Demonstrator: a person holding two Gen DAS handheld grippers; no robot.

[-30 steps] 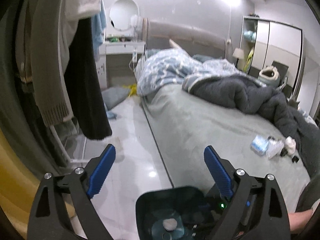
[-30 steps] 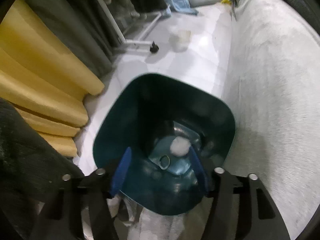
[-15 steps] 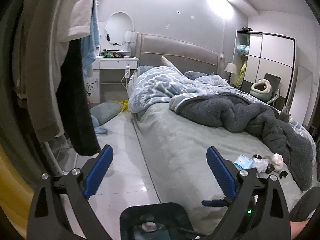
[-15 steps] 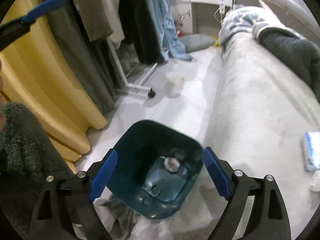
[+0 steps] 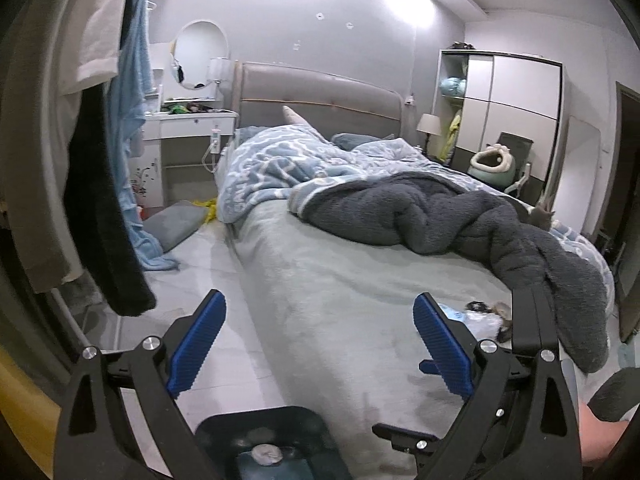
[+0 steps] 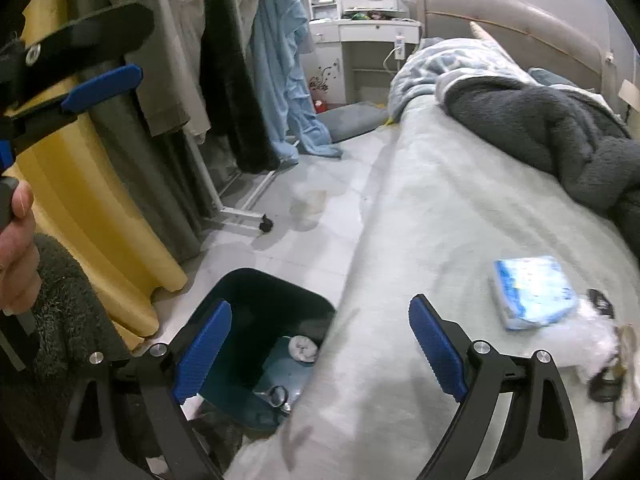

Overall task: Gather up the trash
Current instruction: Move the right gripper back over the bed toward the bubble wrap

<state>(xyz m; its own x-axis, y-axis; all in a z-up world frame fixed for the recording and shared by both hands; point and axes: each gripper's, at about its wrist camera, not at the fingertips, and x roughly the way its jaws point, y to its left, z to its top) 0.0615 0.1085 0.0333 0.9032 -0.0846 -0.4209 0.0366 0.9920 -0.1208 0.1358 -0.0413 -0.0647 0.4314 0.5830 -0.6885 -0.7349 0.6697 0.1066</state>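
Beside the bed (image 6: 420,216), left tongs (image 5: 320,344) and right tongs (image 6: 320,352) both gape wide, holding nothing.

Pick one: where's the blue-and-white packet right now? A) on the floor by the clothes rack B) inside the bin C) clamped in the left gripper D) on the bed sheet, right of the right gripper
D. The blue-and-white packet lies flat on the bed sheet, right of the open right gripper; the bin on the floor holds other trash, and the left gripper is open and empty.
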